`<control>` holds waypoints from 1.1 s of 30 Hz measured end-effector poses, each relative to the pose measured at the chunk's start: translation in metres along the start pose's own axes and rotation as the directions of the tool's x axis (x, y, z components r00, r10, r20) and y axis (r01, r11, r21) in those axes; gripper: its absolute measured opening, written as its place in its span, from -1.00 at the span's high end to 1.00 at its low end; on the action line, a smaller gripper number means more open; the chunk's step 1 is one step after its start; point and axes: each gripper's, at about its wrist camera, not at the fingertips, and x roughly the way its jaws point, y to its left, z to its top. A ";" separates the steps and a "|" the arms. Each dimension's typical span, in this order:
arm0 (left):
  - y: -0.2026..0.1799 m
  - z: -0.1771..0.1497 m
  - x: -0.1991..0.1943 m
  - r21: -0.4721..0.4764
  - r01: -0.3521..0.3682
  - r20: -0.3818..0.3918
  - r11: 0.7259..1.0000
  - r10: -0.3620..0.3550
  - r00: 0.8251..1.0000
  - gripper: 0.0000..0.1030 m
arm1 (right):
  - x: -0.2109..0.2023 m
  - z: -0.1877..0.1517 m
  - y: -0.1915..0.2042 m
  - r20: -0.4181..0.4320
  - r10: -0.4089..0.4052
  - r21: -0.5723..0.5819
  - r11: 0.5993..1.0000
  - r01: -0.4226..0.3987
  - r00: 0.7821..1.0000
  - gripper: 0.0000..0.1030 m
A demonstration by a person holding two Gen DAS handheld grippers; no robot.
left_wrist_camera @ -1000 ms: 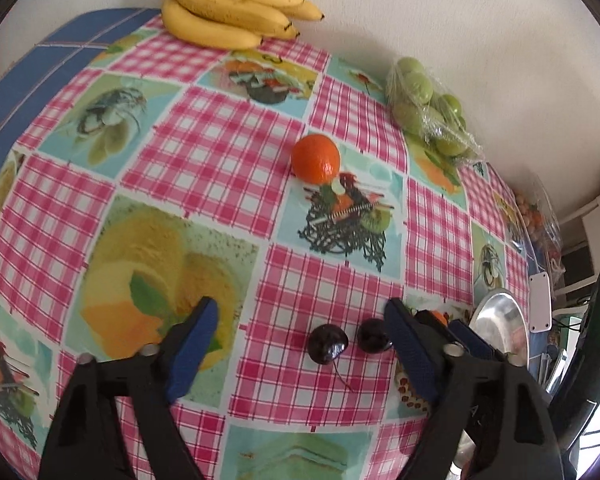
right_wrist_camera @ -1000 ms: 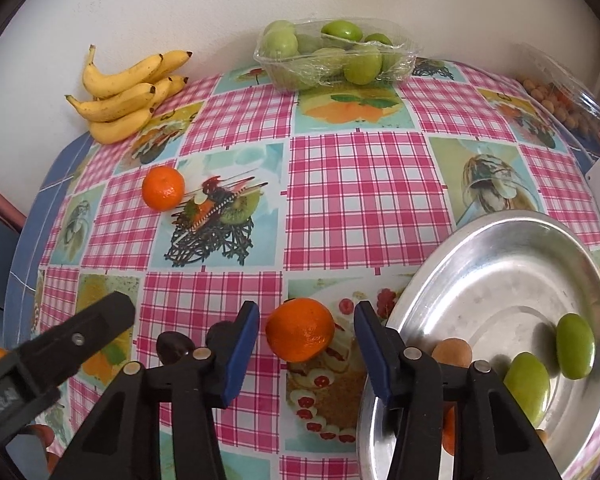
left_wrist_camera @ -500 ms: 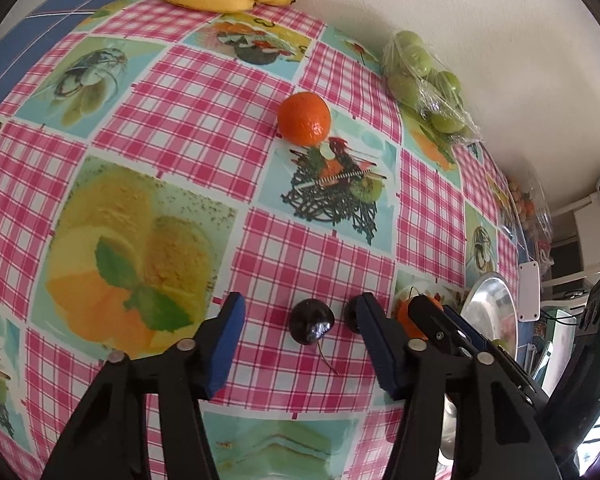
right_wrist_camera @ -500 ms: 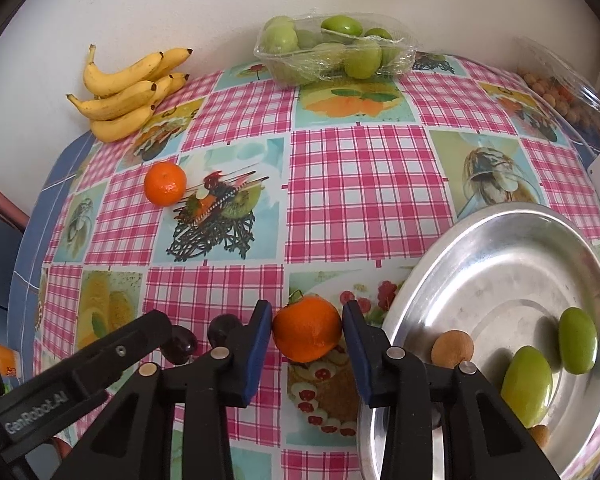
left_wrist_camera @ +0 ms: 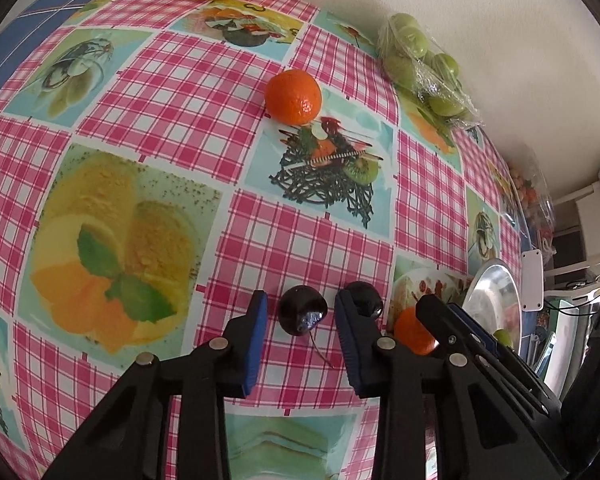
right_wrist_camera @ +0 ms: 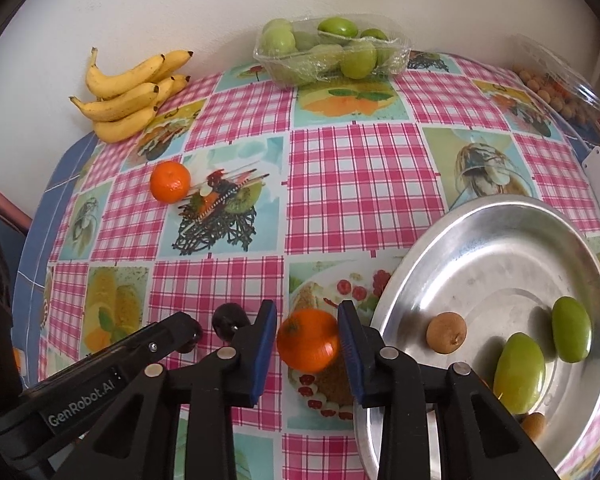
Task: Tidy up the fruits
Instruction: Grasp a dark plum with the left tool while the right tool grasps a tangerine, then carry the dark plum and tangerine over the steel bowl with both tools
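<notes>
Both claws have just been closing around fruit since earlier frame. Left gripper (left_wrist_camera: pixel 301 322) narrow around cherry (left_wrist_camera: pixel 303 315), small gaps at both pads, no contact seen; stem trails toward camera. Right gripper (right_wrist_camera: pixel 307 338) pads press tangerine (right_wrist_camera: pixel 308 340) on cloth (right_wrist_camera: pixel 352 184), just beside tray (right_wrist_camera: pixel 500 216). Both point steeply down. Second cherry (left_wrist_camera: pixel 364 304) just outside left gripper's right finger.
</notes>
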 end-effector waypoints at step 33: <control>0.008 -0.024 -0.038 0.040 -0.049 0.031 0.998 0.048 0.998 0.52 | -0.013 -0.011 -0.004 -0.027 0.051 -0.030 0.998 -0.051 0.998 0.27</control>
